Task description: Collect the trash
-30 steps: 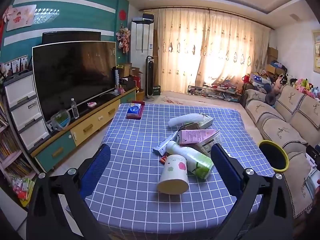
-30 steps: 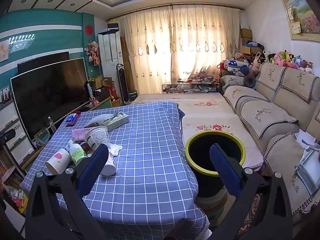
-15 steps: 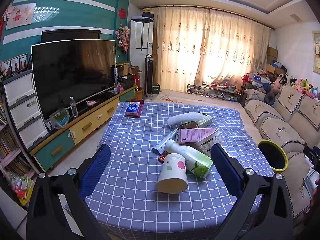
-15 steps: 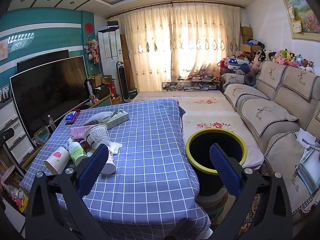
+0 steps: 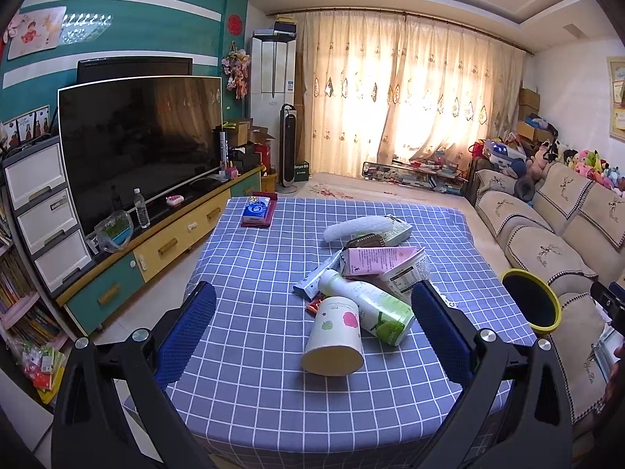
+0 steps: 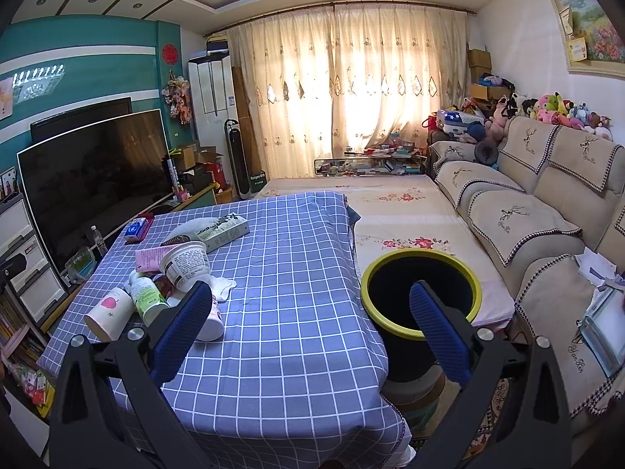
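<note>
Blue-and-white checked cloth covers the low rectangular table (image 5: pixel 250 273), the largest item before me; all the trash sits on it.

Black round bin with a yellow rim (image 6: pixel 420 273): stands on the floor just beside the table's right edge, mouth open upward.

Trash heap, mid-table: a long pale green carton (image 5: pixel 394 232) farthest off, a flat pink box (image 5: pixel 375 260) leaning on a white printed tub (image 5: pixel 406 271), a white bottle with a green label (image 5: pixel 367 306) lying on its side, and nearest me a white paper cup with a pink apple print (image 5: pixel 336 336), tipped over, mouth toward the camera. The cup touches the bottle.

My left gripper (image 5: pixel 312 320): jaws wide, holding nothing, framing the cup and bottle.

My right gripper (image 6: pixel 310 320): jaws wide, holding nothing, aimed between table edge and bin.

Step in hand, as I judge it: first pick with the left. I would take the cup alone, pads across its wall near the rim, closing gently so the paper does not crush and the bottle is not dragged along.
</note>
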The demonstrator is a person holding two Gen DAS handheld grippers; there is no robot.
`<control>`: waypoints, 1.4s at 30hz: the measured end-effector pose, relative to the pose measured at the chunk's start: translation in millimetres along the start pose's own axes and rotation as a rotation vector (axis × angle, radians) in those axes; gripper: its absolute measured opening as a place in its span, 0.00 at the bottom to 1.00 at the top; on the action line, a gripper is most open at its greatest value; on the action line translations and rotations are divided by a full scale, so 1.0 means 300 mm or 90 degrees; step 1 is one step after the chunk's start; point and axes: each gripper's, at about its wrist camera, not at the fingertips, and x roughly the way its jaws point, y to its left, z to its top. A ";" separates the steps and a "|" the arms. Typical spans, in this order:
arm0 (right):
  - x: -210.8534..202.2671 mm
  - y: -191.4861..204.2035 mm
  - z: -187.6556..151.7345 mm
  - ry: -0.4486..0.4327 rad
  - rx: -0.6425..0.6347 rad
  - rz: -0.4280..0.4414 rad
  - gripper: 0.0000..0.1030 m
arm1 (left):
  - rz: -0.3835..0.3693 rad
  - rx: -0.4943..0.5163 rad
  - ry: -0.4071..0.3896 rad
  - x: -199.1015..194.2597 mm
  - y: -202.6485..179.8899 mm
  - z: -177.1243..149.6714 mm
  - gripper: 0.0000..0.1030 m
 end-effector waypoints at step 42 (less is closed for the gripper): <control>0.025 -0.003 -0.009 0.016 0.003 -0.003 0.94 | -0.008 0.005 0.017 0.016 -0.009 -0.007 0.96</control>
